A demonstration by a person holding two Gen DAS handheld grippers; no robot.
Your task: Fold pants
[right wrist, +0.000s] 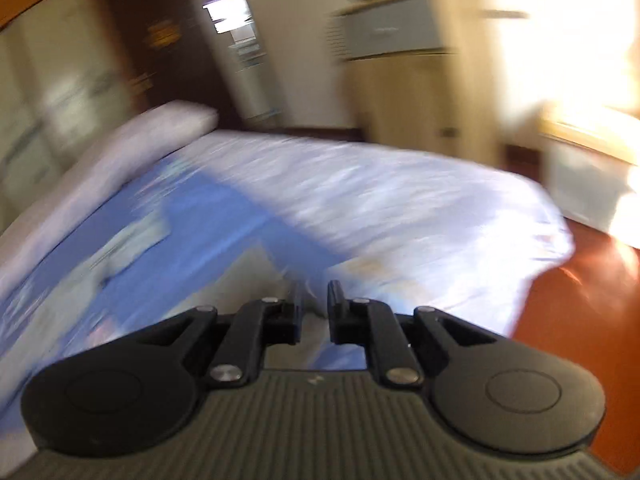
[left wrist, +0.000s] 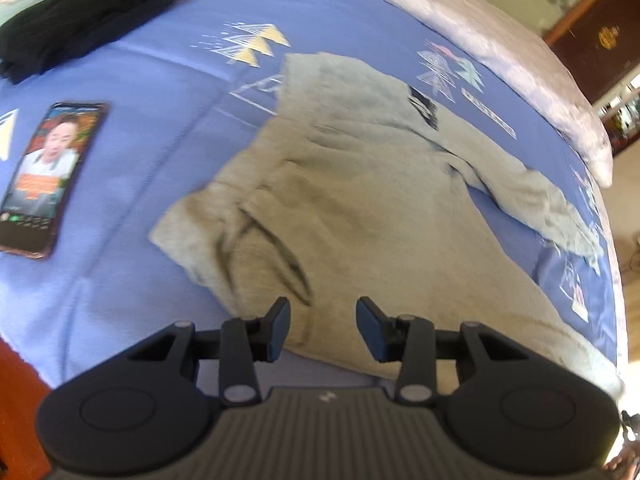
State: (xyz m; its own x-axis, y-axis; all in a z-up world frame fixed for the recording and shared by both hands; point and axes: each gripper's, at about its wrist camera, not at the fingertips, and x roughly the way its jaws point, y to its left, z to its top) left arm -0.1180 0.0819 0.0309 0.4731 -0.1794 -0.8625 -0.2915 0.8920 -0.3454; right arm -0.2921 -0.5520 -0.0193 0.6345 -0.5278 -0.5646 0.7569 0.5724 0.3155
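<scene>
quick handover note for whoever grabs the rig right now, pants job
Left tool: open, empty, above the near edge of the grey pants.
Right tool: narrow gap between its jaws, nothing seen held; view badly blurred.
Pants lie rumpled on the blue bedsheet, one leg trailing right. A phone and a black garment lie to the left.
Done: no tidy fold visible.
Left: flatten and fold.

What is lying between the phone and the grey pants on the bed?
Nothing: in the left wrist view only bare blue bedspread separates the phone from the grey pants.
</scene>
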